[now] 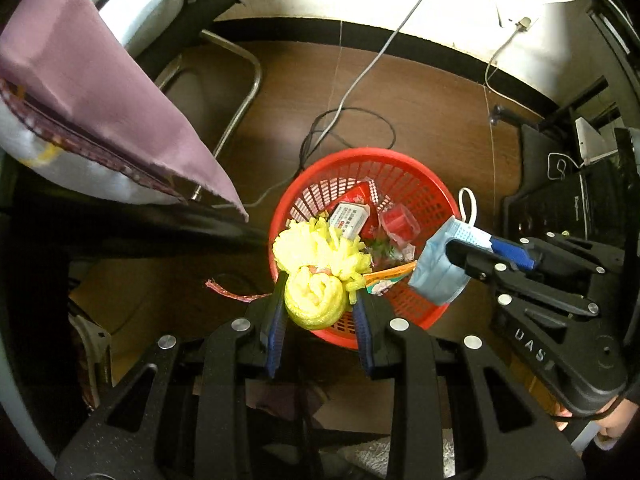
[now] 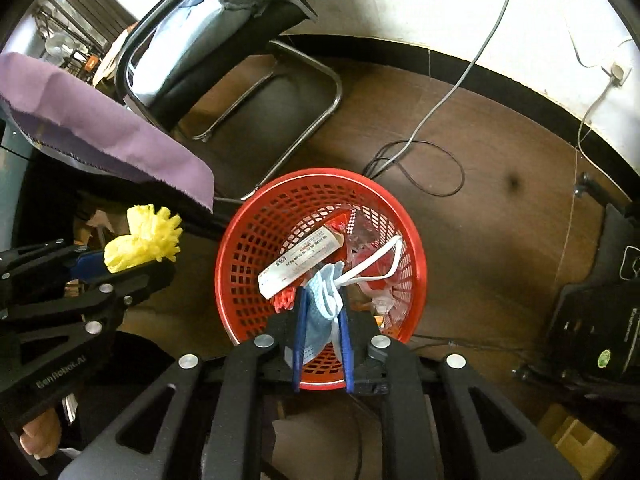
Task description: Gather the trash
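The red basket (image 2: 240, 280) holds a white box (image 2: 300, 258) and wrappers (image 1: 394, 226). Above it, the left gripper (image 1: 320, 300) grasps yellow netting (image 1: 316, 272). The right gripper (image 2: 322, 312) has a blue mask (image 2: 322, 300) between its jaws; whether it still pinches I cannot tell.

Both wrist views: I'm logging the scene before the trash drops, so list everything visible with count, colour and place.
round plastic mesh basket: one, red, on the brown floor.
white rectangular carton: one, white with red print, inside the basket.
crumpled wrappers: several, red and clear, inside the basket.
yellow foam net sleeve: one, in the left gripper.
blue surgical face mask: one, white loops, between the right gripper's fingers.
purple cloth: one, hanging at left.
metal-framed chair: one, black, behind the basket.
cables: several, grey and black, on the floor.
left gripper: black, blue pads.
right gripper: same.
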Demonstrator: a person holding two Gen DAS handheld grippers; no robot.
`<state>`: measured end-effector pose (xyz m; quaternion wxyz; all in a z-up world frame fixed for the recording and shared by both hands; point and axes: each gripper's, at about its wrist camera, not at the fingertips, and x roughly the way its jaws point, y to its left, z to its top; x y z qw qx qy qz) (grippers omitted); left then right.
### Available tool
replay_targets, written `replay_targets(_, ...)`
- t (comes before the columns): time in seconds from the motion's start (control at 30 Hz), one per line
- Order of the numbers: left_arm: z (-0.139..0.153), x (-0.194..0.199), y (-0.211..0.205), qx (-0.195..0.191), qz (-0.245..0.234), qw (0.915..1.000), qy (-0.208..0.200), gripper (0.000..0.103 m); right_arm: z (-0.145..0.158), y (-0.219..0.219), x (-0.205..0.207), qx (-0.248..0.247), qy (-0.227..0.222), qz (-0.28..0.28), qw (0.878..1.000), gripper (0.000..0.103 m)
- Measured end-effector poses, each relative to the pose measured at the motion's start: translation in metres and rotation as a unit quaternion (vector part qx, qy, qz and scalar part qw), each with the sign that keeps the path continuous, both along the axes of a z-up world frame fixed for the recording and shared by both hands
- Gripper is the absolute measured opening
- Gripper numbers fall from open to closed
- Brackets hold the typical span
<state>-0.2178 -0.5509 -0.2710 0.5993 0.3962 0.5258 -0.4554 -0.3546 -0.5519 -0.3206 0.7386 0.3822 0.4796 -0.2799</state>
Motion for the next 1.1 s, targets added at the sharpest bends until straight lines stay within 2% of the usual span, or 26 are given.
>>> replay_targets(0.1,-0.003,-0.001,0.0,0.003,0.001,1.0,0.004,0.033,-0.003,0.003,0.001,-0.003,0.01,0.001,1.0,0.032)
replay_targets(0.2,-0.003,-0.001,0.0,0.004,0.002,1.0,0.004,0.035,0.0,0.005,0.001,-0.008,0.012,0.0,1.0,0.035)
replay_targets(0.3,-0.005,0.0,-0.001,0.01,0.004,0.9999,0.011,0.044,0.002,0.003,-0.002,-0.011,0.014,-0.002,1.0,0.036)
replay_targets(0.5,0.005,-0.001,0.003,-0.001,0.007,0.9999,0.011,0.053,0.016,0.003,-0.009,-0.026,0.014,-0.008,1.0,0.043)
replay_targets(0.6,0.014,-0.002,0.009,-0.01,0.006,0.9999,0.01,0.056,0.026,0.006,-0.014,-0.036,0.021,-0.014,0.999,0.051)
replay_targets(0.67,0.024,-0.003,0.015,-0.019,0.009,0.9998,0.007,0.058,0.034,0.01,-0.02,-0.042,0.029,-0.022,0.998,0.061)
replay_targets(0.73,0.035,-0.004,0.023,-0.028,0.012,0.9995,0.0,0.063,0.041,0.015,-0.025,-0.049,0.039,-0.036,0.997,0.077)
replay_targets(0.83,0.052,-0.006,0.036,-0.044,0.014,0.9989,-0.012,0.07,0.055,0.029,-0.033,-0.056,0.053,-0.053,0.996,0.081)
replay_targets(0.93,0.07,-0.009,0.051,-0.061,0.02,0.9976,-0.026,0.077,0.071,0.05,-0.038,-0.088,0.084,-0.062,0.991,0.087)
replay_targets(1.1,0.095,-0.016,0.075,-0.09,0.015,0.9946,-0.05,0.083,0.092,0.08,-0.046,-0.109,0.092,-0.081,0.986,0.088)
